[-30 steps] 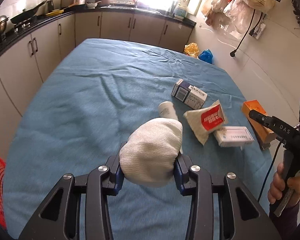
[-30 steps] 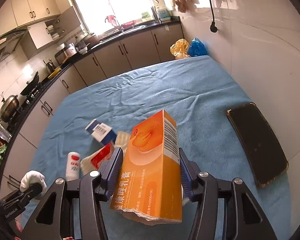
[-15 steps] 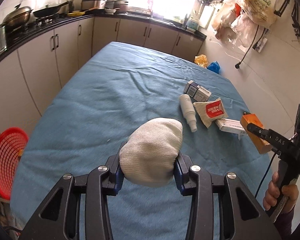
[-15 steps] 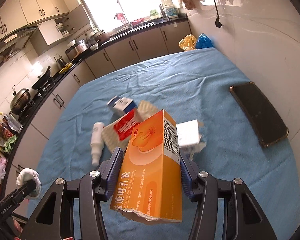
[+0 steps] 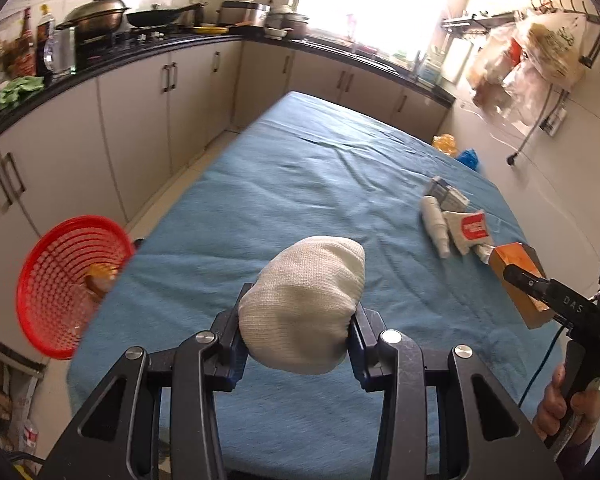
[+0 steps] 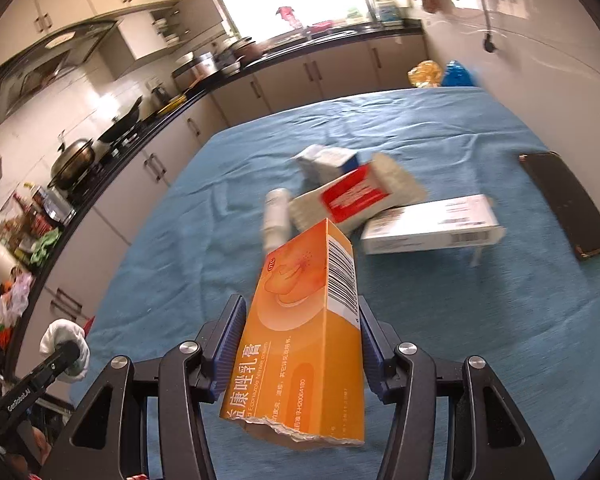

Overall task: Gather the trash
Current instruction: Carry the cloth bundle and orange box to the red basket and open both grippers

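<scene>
My left gripper (image 5: pixel 298 336) is shut on a white knitted bundle (image 5: pixel 300 304), held above the near part of the blue-covered table (image 5: pixel 300 184). A red mesh basket (image 5: pixel 48 264) stands off the table's left edge, with an orange-brown scrap (image 5: pixel 100 278) in it. My right gripper (image 6: pixel 300 344) is shut on a torn orange carton (image 6: pixel 312 332), also seen as the orange carton (image 5: pixel 516 276) at the right. On the cloth lie a white bottle (image 6: pixel 276 216), a white pouch with a red label (image 6: pixel 356 196), a long white box (image 6: pixel 428 226) and a blue-and-white box (image 6: pixel 328 158).
A black phone (image 6: pixel 568 204) lies near the table's right edge by the wall. Kitchen cabinets (image 5: pixel 140 112) and a counter with pans run along the left and far sides. Yellow and blue bags (image 5: pixel 456 148) sit beyond the far corner. A hand (image 5: pixel 568 408) grips the right handle.
Both grippers have swung left with their loads still held. The red basket has come fully into the left wrist view. The trash on the cloth now sits further right in both views.
</scene>
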The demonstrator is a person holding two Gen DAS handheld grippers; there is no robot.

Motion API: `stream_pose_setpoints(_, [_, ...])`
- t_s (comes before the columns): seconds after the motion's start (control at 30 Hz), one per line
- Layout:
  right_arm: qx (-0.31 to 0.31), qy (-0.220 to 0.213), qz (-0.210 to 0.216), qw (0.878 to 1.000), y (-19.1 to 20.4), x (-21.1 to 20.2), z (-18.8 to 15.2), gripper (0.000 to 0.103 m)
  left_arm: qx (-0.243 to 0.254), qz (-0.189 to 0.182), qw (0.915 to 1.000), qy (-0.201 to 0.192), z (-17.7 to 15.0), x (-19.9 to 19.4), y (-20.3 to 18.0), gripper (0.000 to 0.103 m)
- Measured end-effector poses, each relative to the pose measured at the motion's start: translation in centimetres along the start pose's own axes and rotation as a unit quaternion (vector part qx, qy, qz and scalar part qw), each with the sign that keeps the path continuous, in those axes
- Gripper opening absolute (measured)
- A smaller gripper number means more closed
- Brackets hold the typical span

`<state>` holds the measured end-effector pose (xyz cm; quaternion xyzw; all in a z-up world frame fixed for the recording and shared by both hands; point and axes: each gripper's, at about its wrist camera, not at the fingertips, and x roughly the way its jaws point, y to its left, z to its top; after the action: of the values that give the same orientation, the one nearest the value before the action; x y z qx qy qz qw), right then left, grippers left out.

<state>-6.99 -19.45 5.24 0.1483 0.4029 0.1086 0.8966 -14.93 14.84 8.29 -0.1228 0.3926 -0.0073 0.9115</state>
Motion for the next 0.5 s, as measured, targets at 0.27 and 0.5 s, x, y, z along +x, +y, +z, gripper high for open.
stream_pose_setpoints(0.27, [-0.037, 0.011, 0.019, 0.999, 4.5, 0.9, -1.2, 0.058, 0.001, 0.068, 0.9973, -0.027, -0.8, -1.6, 3.3, 0.04])
stream_pose_setpoints(0.5, [-0.065, 0.03, 0.036, 0.997, 8.5, 2.7, -2.2, 0.058, -0.015, 0.122, 0.9914, -0.043, -0.7, -2.5, 7.1, 0.04])
